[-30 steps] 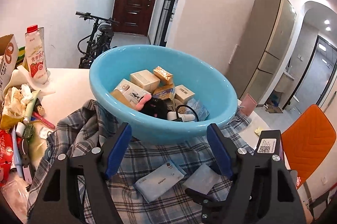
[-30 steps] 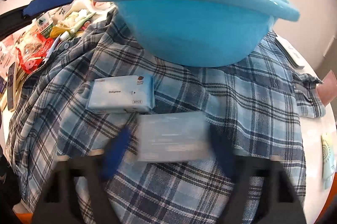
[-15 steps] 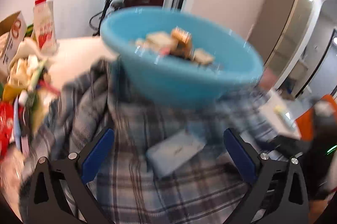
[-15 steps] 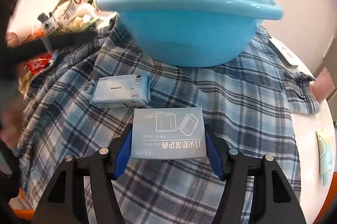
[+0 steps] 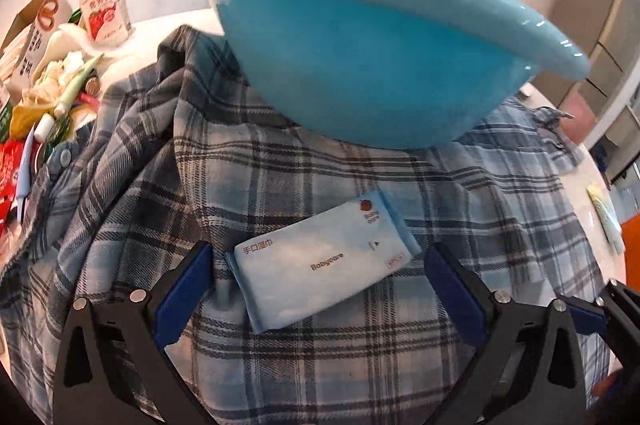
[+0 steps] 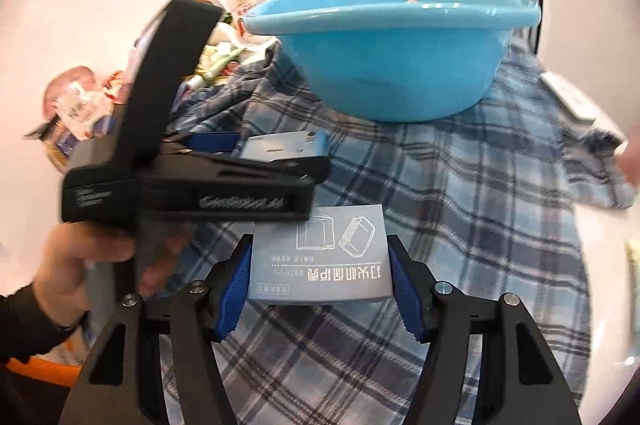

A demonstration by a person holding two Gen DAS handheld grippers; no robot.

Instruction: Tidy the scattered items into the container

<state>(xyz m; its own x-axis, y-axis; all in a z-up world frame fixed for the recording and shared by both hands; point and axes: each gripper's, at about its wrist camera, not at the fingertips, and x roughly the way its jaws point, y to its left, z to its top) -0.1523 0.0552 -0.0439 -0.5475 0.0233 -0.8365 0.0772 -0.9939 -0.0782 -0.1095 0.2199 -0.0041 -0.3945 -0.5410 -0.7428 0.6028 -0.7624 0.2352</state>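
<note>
Two packs remain outside one round blue plastic basin: the right gripper clasps the grey printed box; the left gripper, spread wide, straddles the pale-blue wipes pack on the plaid shirt.

Round light-blue plastic basin, upper centre of the left wrist view: smooth, glossy, bright glints along the rim. It sits on a blue-and-grey plaid woven cloth shirt, matt and soft with rumpled folds; centre frame, the pale-blue soft wipes pack shows a slightly shiny film wrapper. In the right wrist view, lower centre, the flat grey cardboard box looks matt and smooth, between matt black plastic gripper arms with blue rubbery-looking pads and metal screw heads.
</note>
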